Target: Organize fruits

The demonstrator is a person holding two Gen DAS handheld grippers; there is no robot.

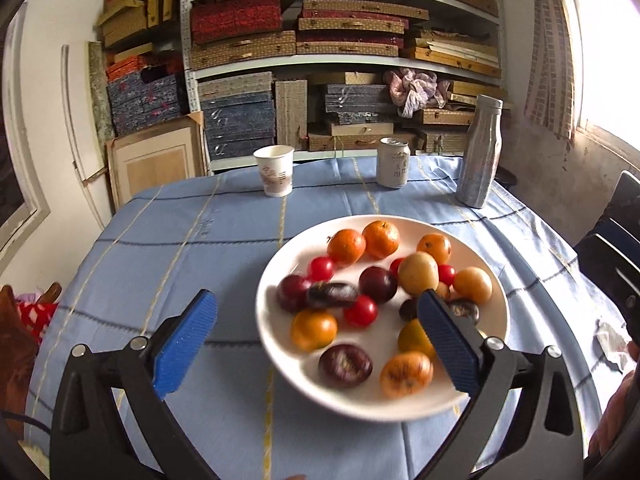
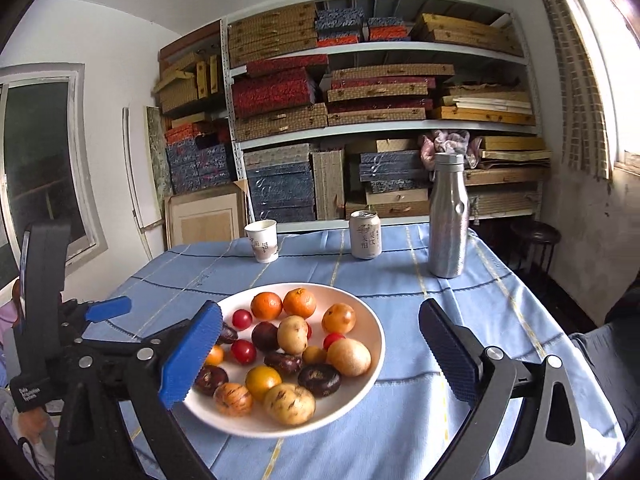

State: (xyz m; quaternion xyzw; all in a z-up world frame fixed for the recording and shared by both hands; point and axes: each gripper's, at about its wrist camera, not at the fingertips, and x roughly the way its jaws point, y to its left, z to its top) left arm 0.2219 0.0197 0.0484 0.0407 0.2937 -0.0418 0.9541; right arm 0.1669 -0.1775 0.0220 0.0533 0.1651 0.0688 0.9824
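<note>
Centrally, a round white ceramic plate [image 2: 360, 384] rests on a table covered by a light-blue cloth with thin yellow and dark stripes [image 2: 404, 292]. Heaped on the plate are the fruits: orange mandarins [image 2: 267, 305], small red cherry tomatoes [image 2: 242, 319], dark purple plums [image 2: 319, 379] and pale yellow-brown round fruits [image 2: 349, 357], several touching one another.

Left gripper [image 1: 316, 344], seen from its own camera: blue ribbed pads [image 1: 186, 344] spread wide, released, nothing between them; the right pad overlaps the plate's near side in the view, the left pad lies over bare cloth beside the plate.

Right gripper [image 2: 316, 352], seen from its own camera: likewise fully spread and empty; its left pad [image 2: 192, 354] overlaps the plate's left edge, its right pad stands over cloth to the right of the plate. The left gripper's black body appears at the left margin of this view.

Along the table's far edge, well apart from the plate, stand a white paper cup [image 2: 262, 240], a pale drink can [image 2: 365, 234] and a tall silver metal bottle [image 2: 448, 216]. Behind them, white shelving [image 2: 384, 128] holds stacked woven and patterned boxes.
</note>
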